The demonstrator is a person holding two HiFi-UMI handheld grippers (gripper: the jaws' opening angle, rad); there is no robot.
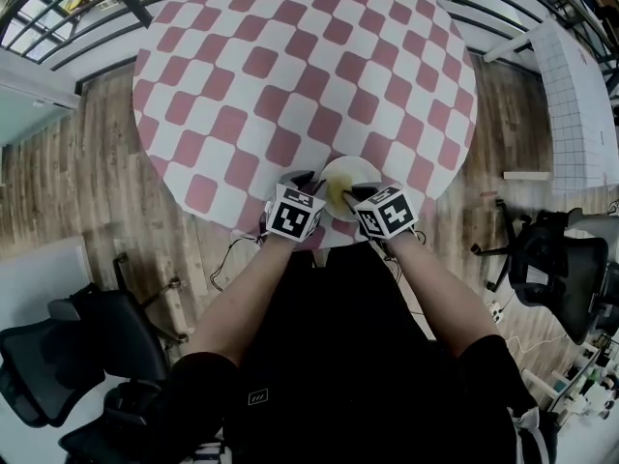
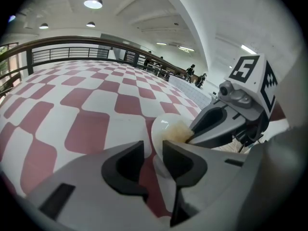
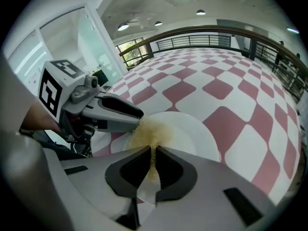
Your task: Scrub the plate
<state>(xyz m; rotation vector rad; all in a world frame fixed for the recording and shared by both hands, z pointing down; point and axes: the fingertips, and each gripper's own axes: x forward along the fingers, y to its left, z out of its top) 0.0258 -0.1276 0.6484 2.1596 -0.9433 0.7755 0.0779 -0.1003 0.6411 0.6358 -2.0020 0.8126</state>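
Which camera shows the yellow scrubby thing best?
The right gripper view: the yellow scrub pad lies large on the white plate, pinched between the jaws of the right gripper. The left gripper view shows only a small patch of it; the head view, a tiny yellow spot.

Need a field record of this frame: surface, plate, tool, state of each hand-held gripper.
surface: round table with a pink-and-white checked cloth
plate: white plate, at the table's near edge
tool: yellow scouring pad, lying on the plate's inner face
left hand-held gripper: jaws closed on the plate's rim, steadying it
right hand-held gripper: jaws shut on the pad, which touches the plate
stage: looks like scrubbing is under way
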